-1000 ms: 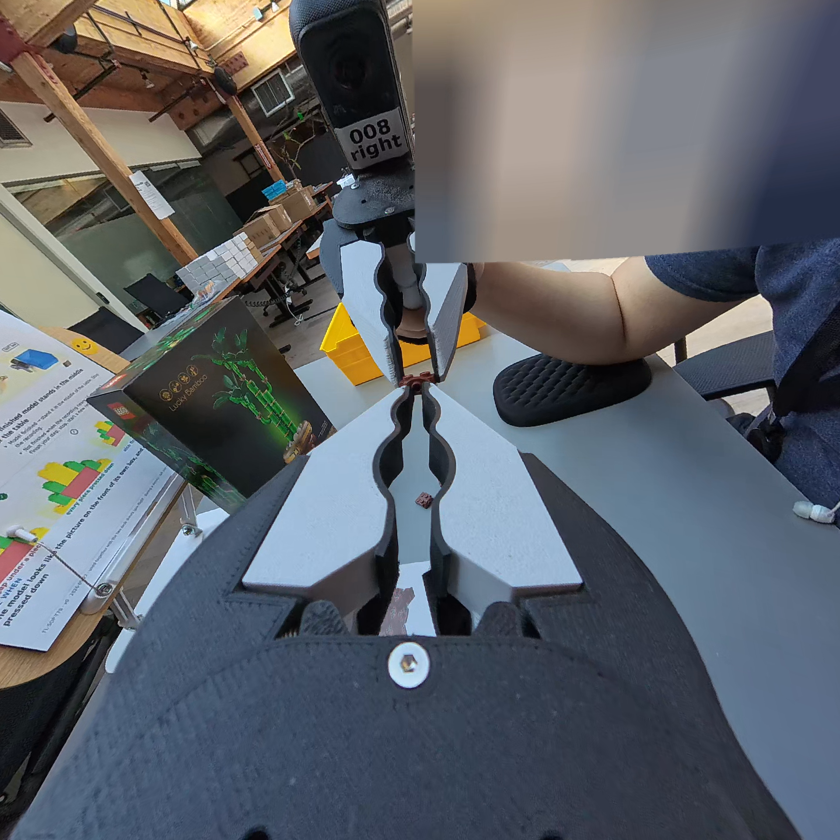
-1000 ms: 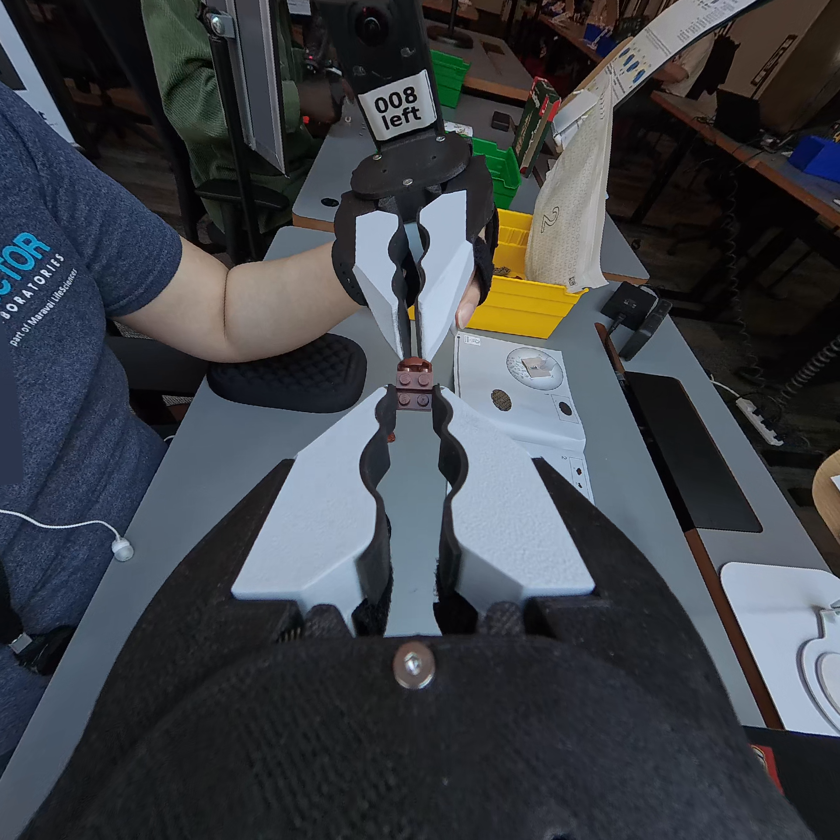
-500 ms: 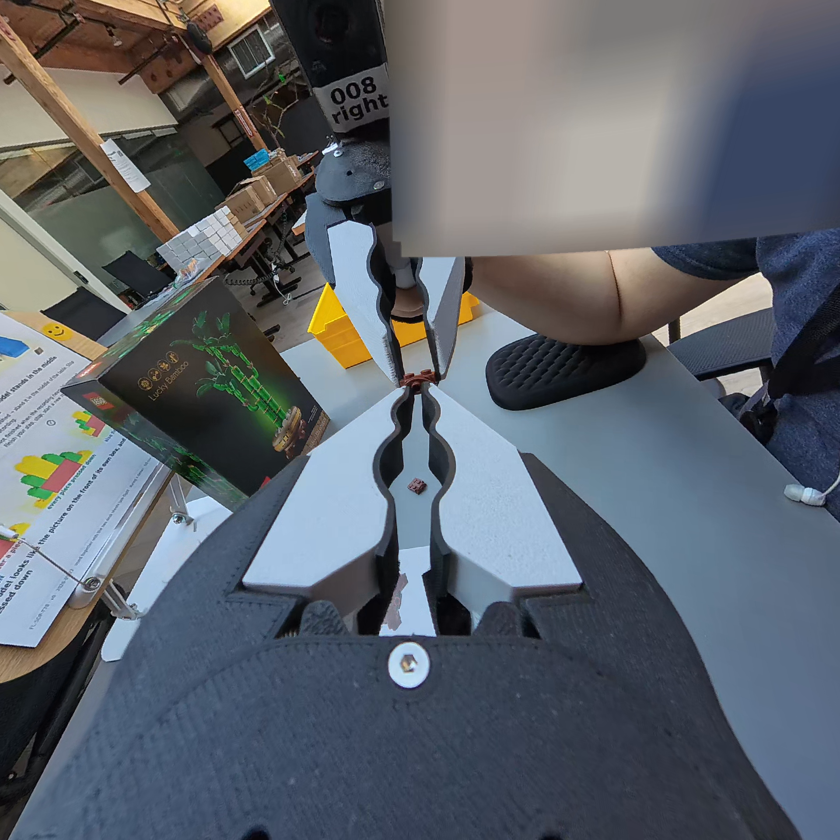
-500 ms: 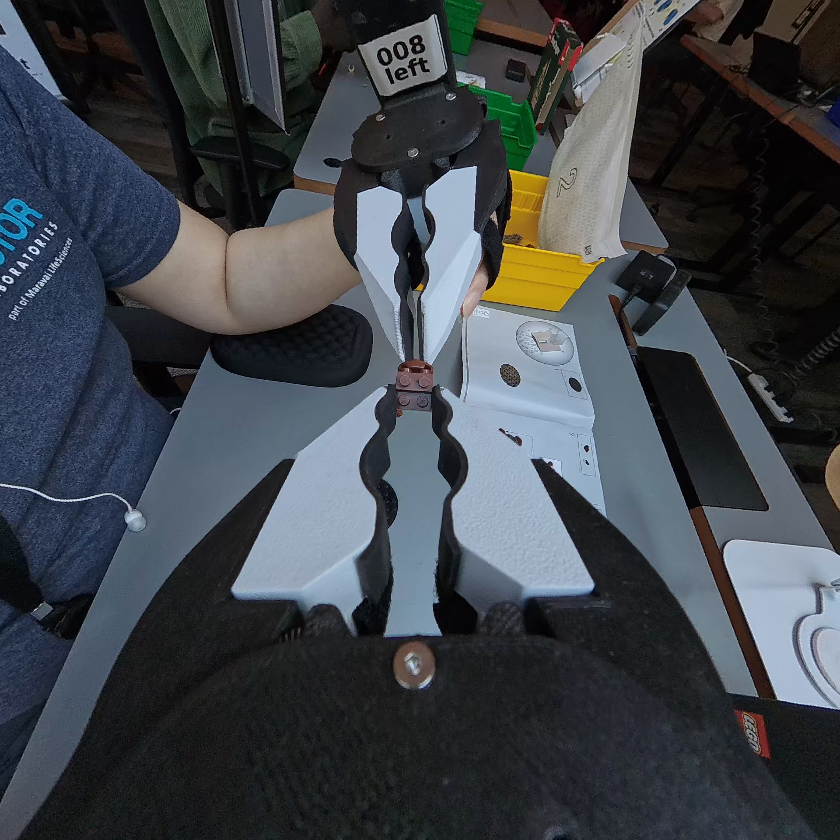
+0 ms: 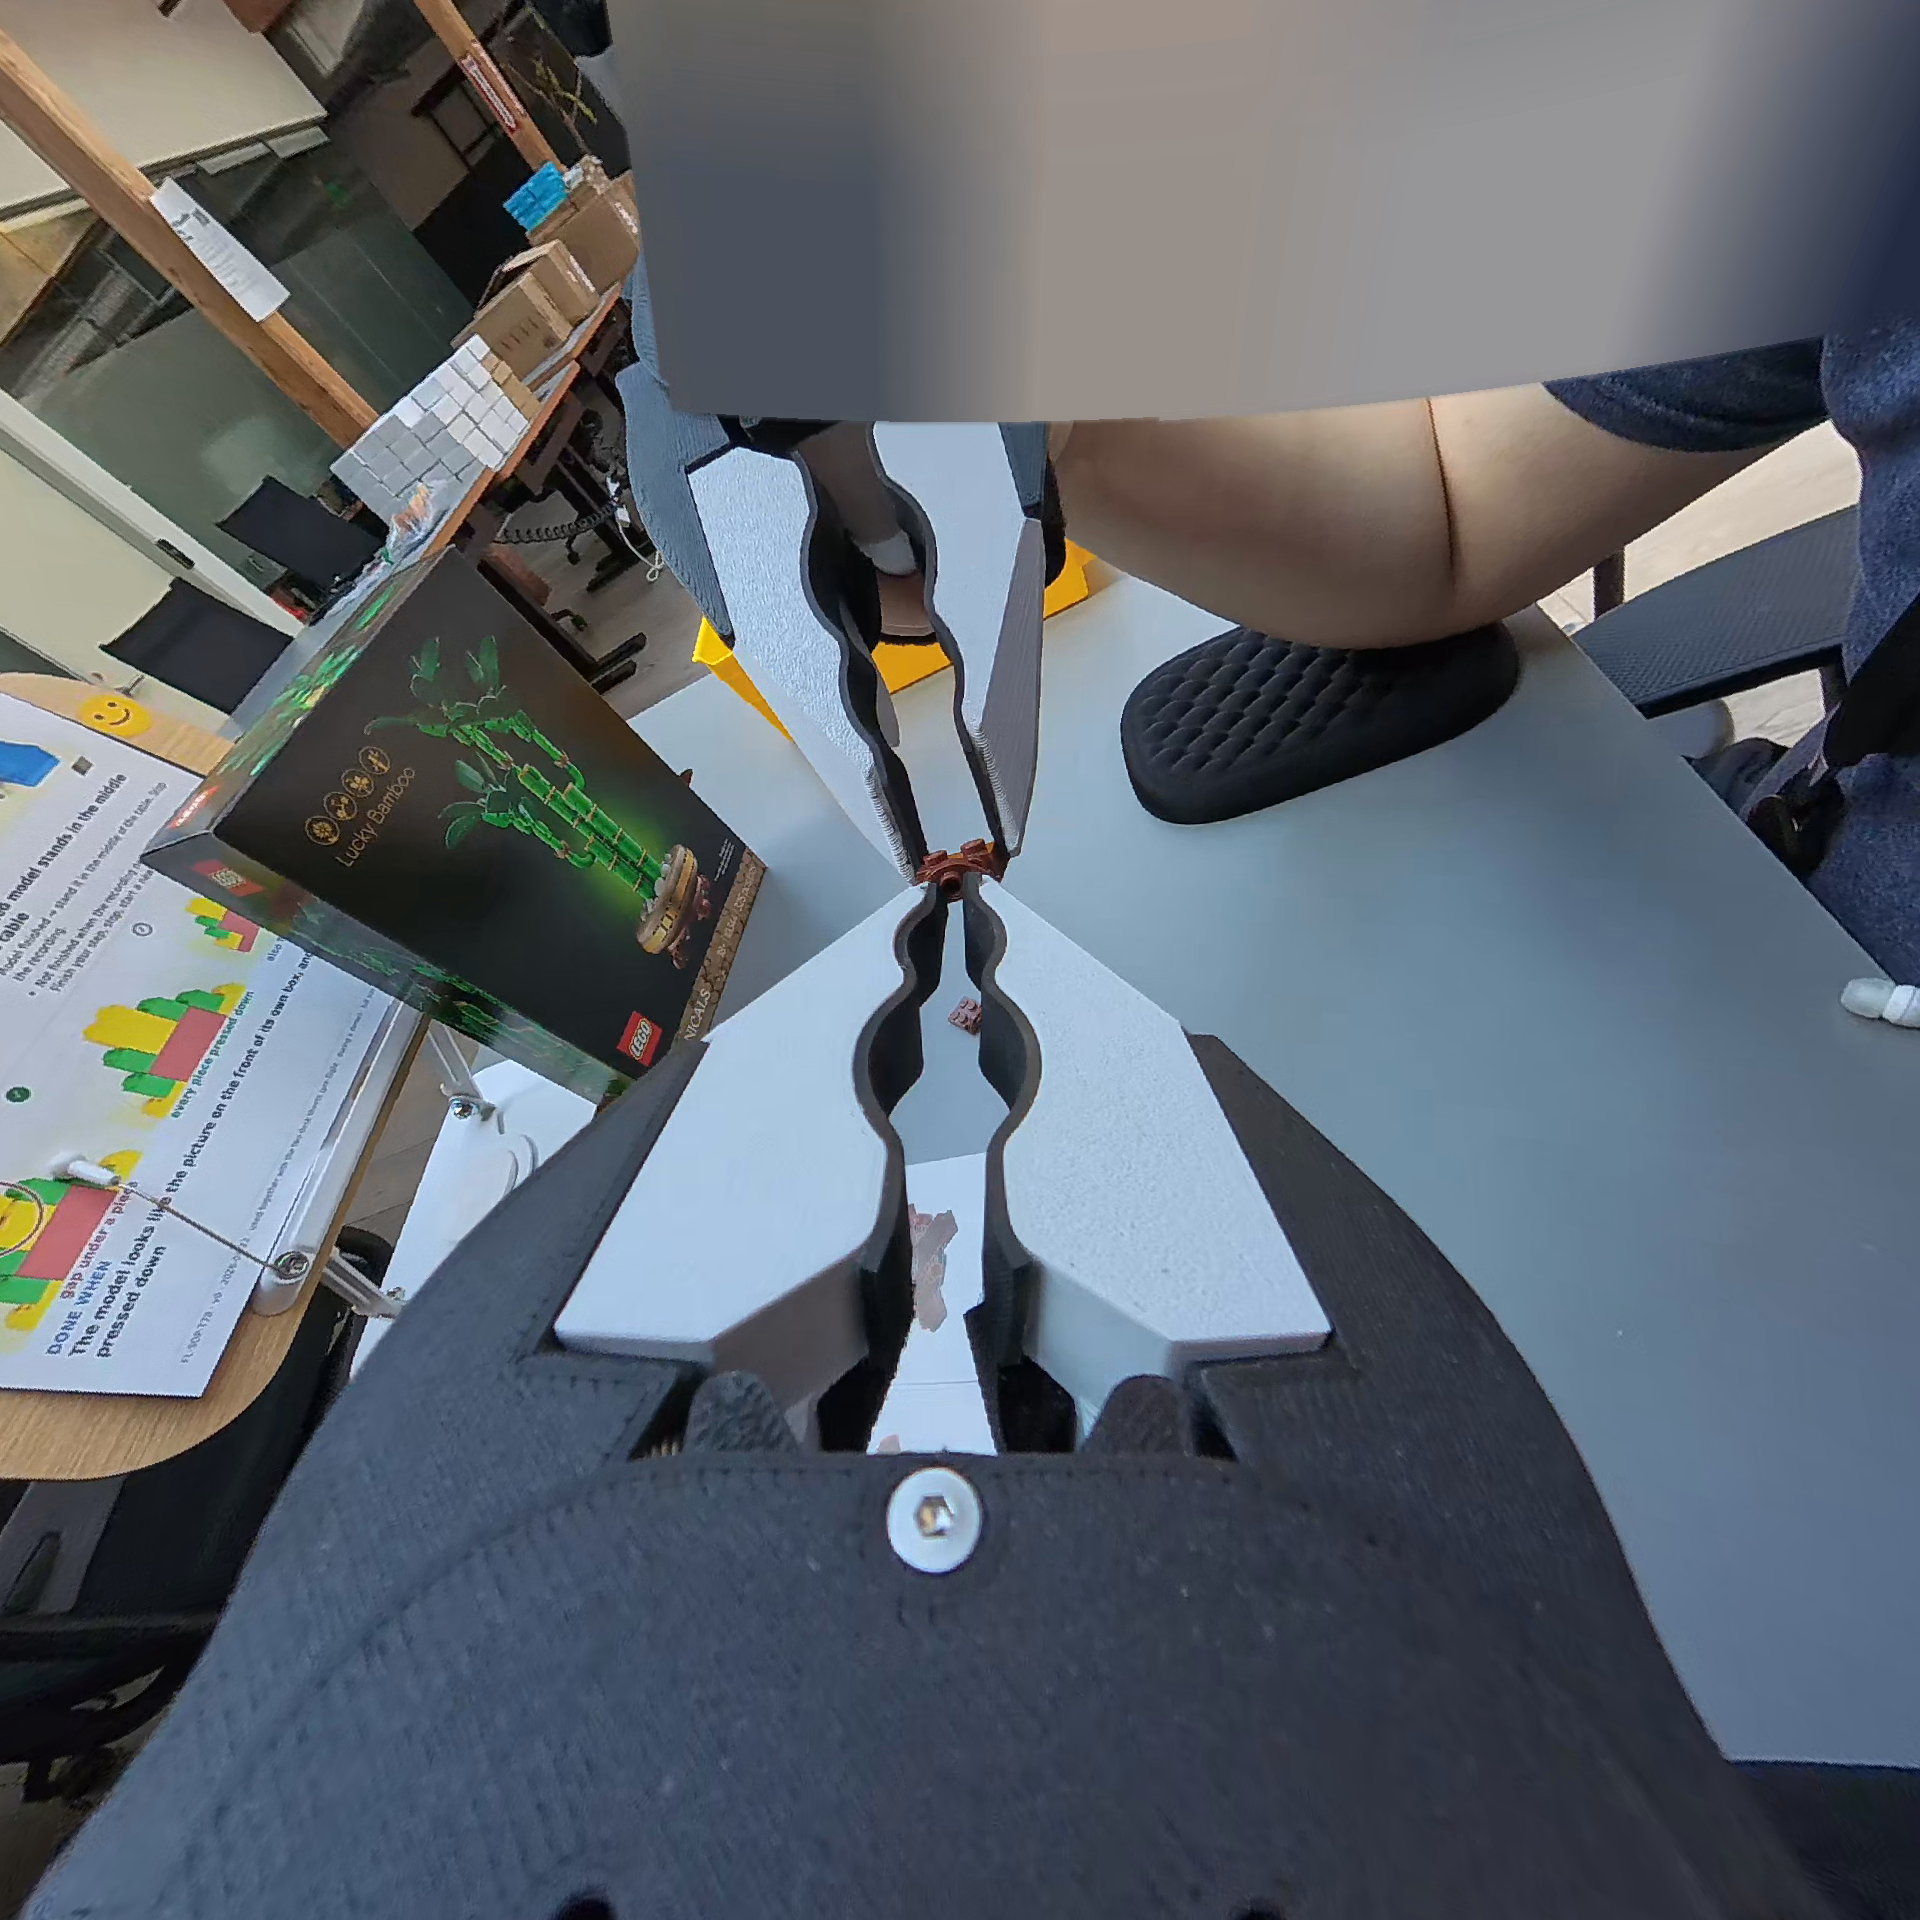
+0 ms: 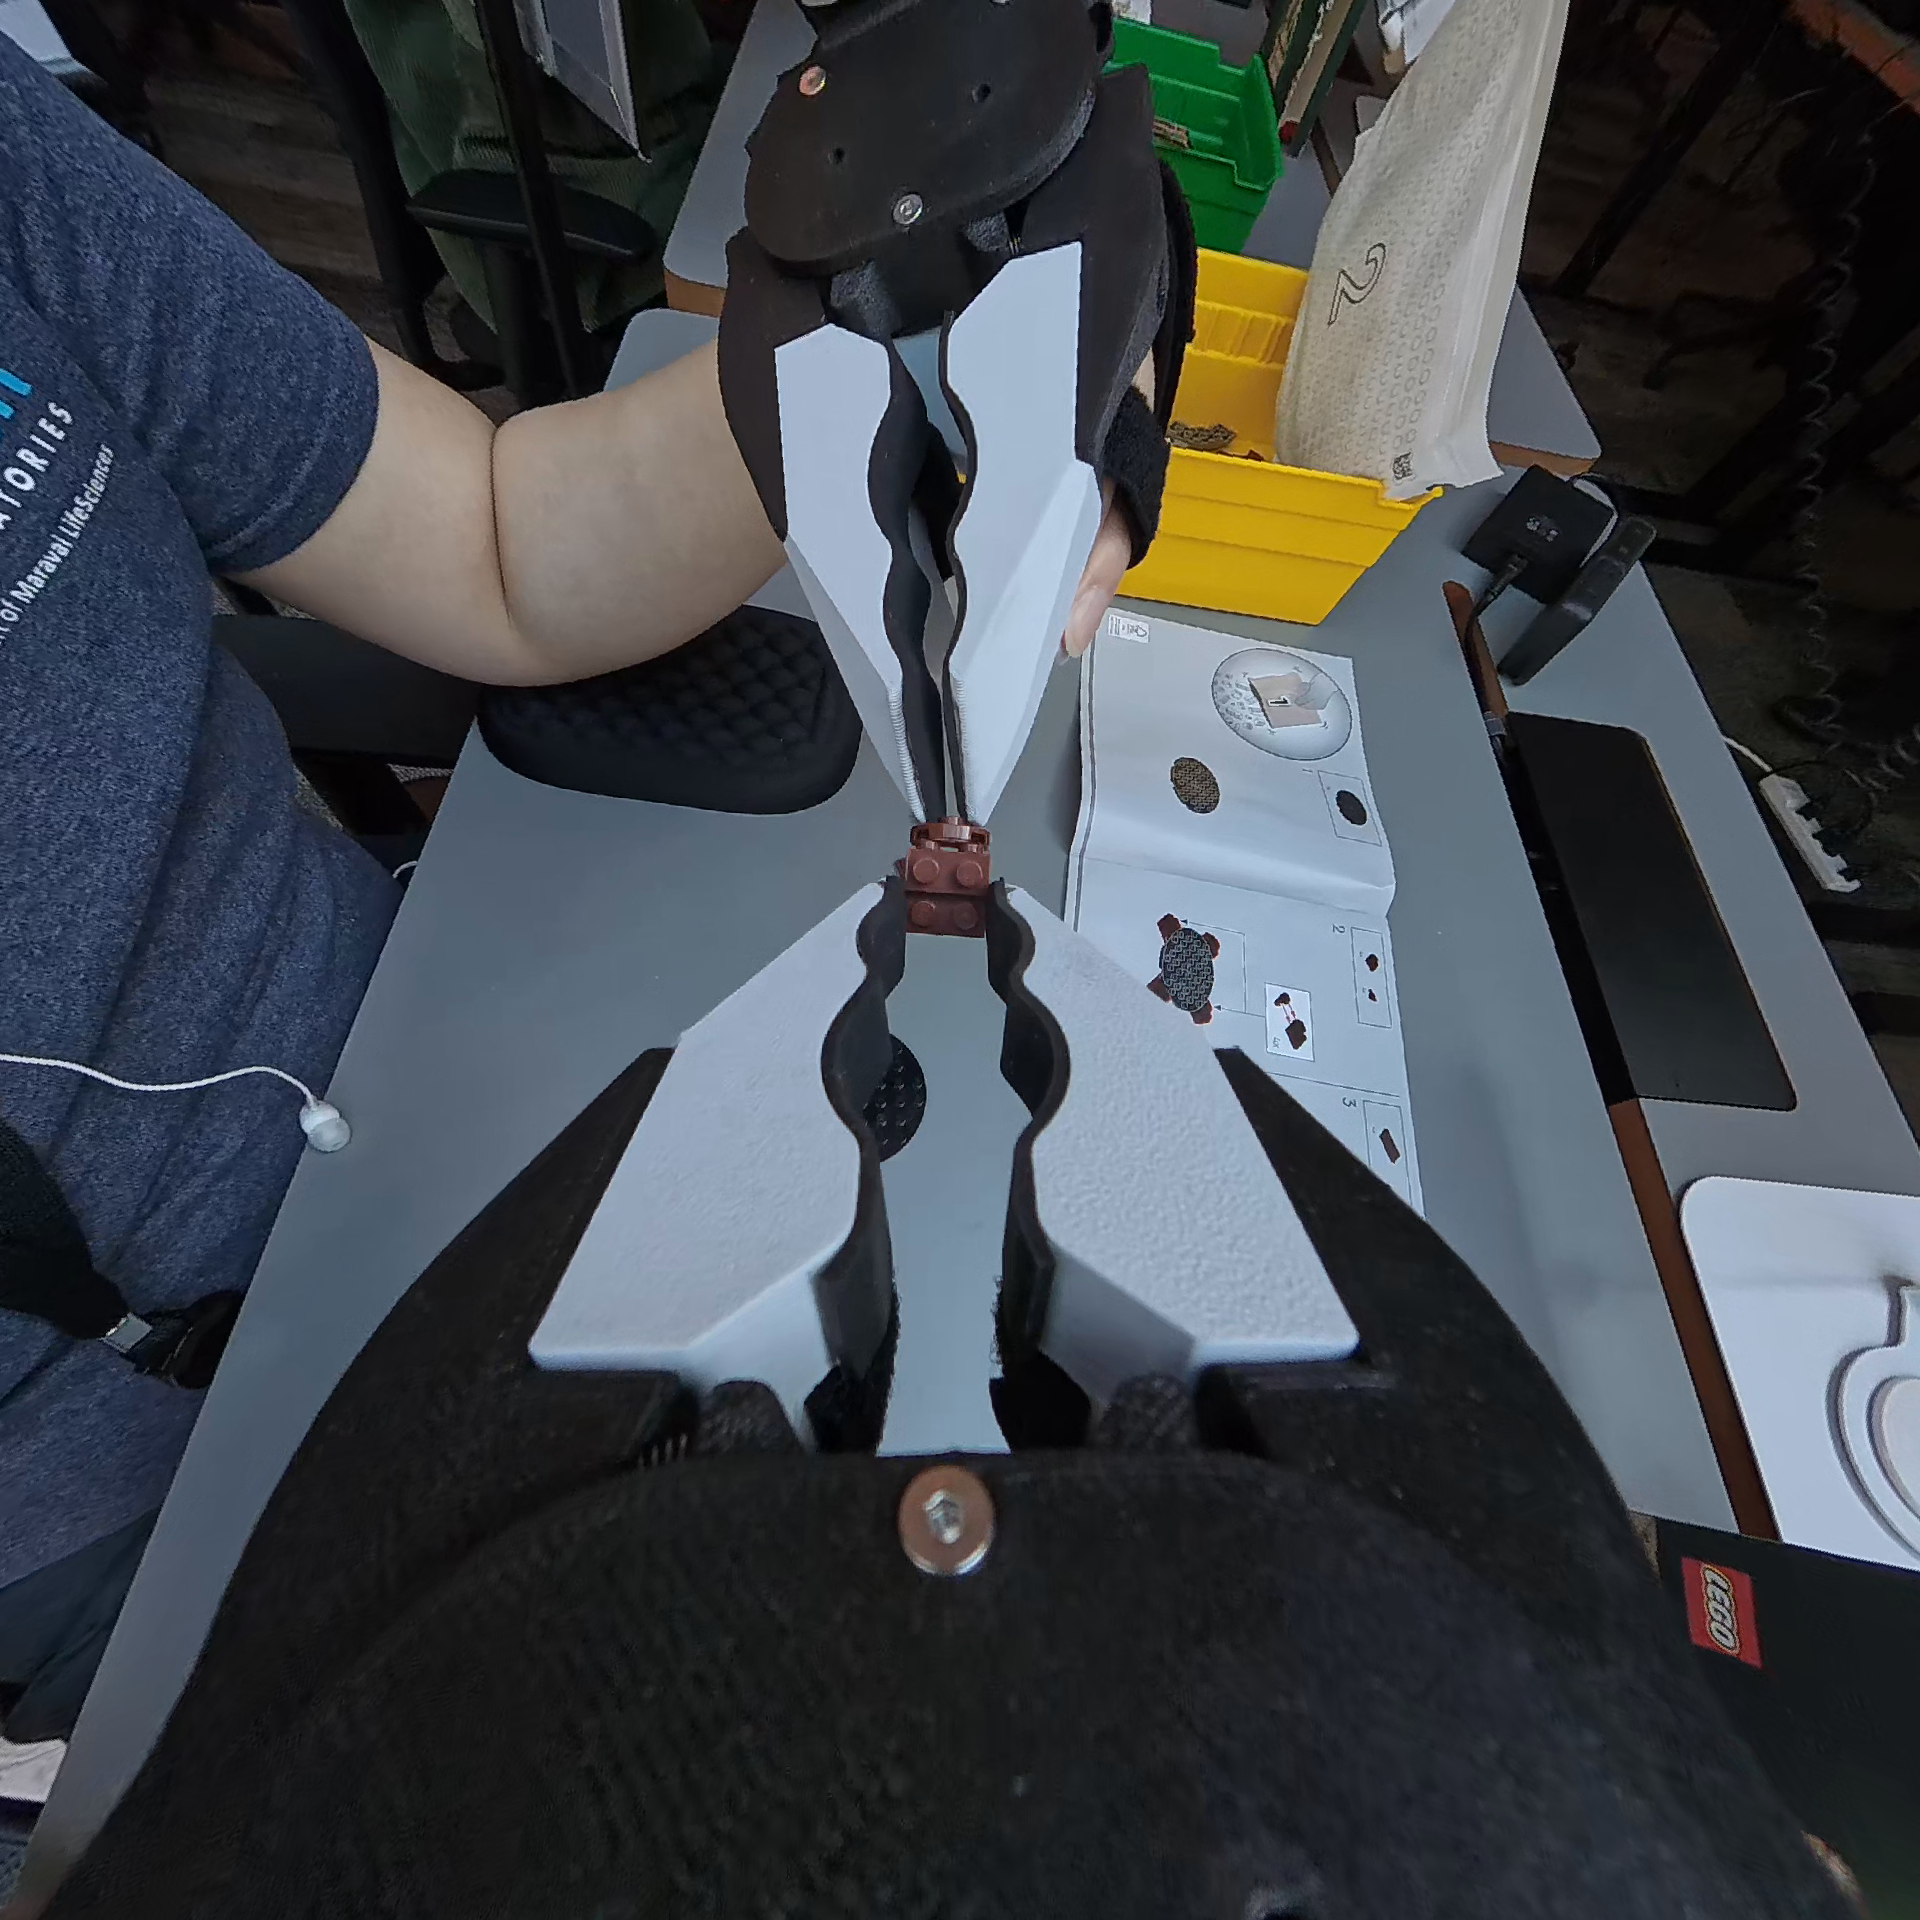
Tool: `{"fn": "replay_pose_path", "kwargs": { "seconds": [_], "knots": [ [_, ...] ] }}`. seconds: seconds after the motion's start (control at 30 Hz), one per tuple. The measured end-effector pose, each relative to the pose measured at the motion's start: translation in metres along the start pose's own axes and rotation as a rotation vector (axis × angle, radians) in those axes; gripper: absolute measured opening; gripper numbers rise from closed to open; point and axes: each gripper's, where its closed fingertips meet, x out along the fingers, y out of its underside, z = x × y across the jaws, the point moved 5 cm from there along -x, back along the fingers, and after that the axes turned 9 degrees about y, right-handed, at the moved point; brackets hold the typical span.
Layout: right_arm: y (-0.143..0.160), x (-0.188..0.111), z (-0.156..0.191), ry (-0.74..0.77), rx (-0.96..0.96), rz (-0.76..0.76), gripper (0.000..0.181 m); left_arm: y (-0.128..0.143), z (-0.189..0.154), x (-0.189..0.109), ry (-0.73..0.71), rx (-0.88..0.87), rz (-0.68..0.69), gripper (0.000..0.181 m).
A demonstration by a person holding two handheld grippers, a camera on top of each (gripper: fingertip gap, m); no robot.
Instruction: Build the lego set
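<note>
Wrist cameras face each other closely — share brown bricks point(image 6: 945, 883).

**Black shells, pale-grey fingers, blue tee**

Each gripper has a broad black body with a fine ribbed, printed-looking texture and a single silver hex screw at its centre. The left gripper point(image 5: 951, 894) and right gripper point(image 6: 940, 914) both carry two pale-grey wedge-shaped fingers point(image 5: 748, 1174) that taper to narrow tips. Wavy black pads line the inner edges, with fine ridges near the tips. The person wears a heathered dark-blue short-sleeved T-shirt point(image 6: 177, 343) with pale printing on the chest, and black fingerless gloves point(image 6: 1132, 468). A white earbud point(image 6: 324, 1127) dangles on a thin white cable.
</note>
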Motion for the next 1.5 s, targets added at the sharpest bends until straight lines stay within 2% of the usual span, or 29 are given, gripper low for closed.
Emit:
{"fn": "replay_pose_path", "kwargs": {
  "seconds": [0.17, 0.47, 0.83, 1.13, 1.5],
  "knots": [
    [0.005, 0.002, 0.003, 0.014, -0.024, 0.064, 0.015, 0.004, -0.003, 0.005, 0.014, 0.004, 0.053, 0.001],
    [0.010, 0.005, 0.006, 0.003, -0.036, 0.117, 0.014, 0.008, -0.007, 0.011, 0.054, -0.014, 0.069, 0.001],
    [-0.002, -0.001, 0.003, -0.002, -0.020, 0.001, 0.014, -0.003, -0.003, 0.000, 0.013, 0.004, 0.001, 0.001],
    [-0.017, -0.006, 0.005, 0.102, -0.127, -0.093, 0.014, -0.014, -0.001, -0.011, -0.040, 0.034, -0.070, 0.001],
    [-0.017, -0.005, 0.007, 0.150, -0.167, -0.058, 0.015, -0.013, -0.001, -0.011, -0.047, 0.045, -0.051, 0.001]
  ]
}}
